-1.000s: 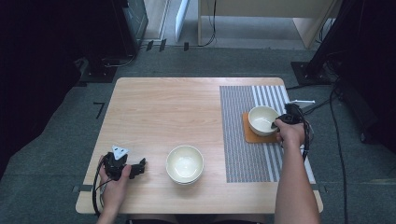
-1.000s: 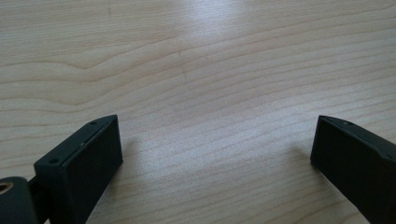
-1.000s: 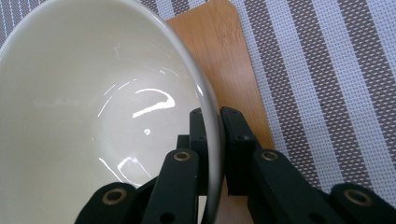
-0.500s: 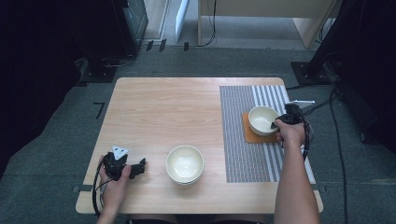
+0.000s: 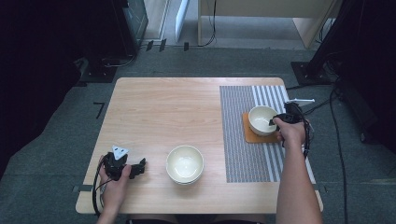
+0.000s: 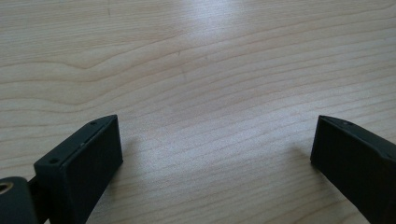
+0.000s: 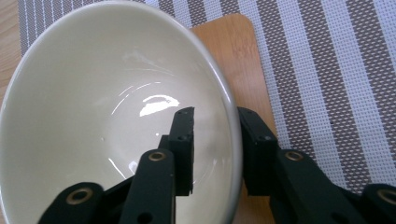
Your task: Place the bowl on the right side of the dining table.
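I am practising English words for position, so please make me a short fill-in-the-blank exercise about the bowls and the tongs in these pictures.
1. The right tongs grip the rim of the bowl that sits on the orange ____.
2. The coaster lies on a striped ____.
3. The left tongs rest on the bare wooden table with the jaws ____.
4. The other bowl stands between the two hands, near the table's ____ edge.

Missing words: coaster; placemat; open; front
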Motion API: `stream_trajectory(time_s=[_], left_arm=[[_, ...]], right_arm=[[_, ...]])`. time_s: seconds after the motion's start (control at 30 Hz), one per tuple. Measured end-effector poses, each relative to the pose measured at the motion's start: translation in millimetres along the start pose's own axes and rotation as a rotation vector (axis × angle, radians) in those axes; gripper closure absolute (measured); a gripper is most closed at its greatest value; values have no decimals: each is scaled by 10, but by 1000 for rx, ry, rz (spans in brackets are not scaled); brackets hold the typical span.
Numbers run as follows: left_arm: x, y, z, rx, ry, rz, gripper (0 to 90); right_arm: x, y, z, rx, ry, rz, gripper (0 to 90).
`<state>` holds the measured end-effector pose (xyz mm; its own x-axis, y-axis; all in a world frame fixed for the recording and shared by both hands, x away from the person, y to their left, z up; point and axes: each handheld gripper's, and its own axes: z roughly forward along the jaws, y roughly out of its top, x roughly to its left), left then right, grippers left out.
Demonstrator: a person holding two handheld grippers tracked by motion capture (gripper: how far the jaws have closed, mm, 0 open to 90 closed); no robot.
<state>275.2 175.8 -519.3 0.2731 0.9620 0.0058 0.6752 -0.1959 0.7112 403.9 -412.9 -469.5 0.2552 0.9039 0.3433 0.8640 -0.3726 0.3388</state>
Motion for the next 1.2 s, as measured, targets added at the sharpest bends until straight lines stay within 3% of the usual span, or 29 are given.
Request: stream_trajectory(time_s=[0.13,0.3,0.4,0.5,0.63,0.87,0.97,1.1,1.2], left_arm=[[-1,0,1,-1,0,-2,17],[-1,0,1,-1,0,-2,18],[-1,0,1,-2,0,-2,18],[-2,0,1,-2,0,-2,18],[-2,0,1,-2,0,-2,18],[-2,0,1,-2,0,-2,18],[-2,0,1,-1,0,-2,17],[-2,0,1,-2,0,-2,18],[-2,0,1,-2,0,-2,18]], right_arm=[[2,-5,0,-19,-13,-27,599],[18,-18,10,-20,-2,-75,430],[30,-27,-4,-31,-19,-94,346],[34,-38,-29,-49,-30,-124,304],[47,-56,-76,-69,-30,-126,253],[72,-106,-141,-131,-60,-157,268],[100,-145,-177,-157,-25,-209,217],[133,-197,-187,-167,-31,-245,157],[149,-231,-203,-188,-5,-235,123]])
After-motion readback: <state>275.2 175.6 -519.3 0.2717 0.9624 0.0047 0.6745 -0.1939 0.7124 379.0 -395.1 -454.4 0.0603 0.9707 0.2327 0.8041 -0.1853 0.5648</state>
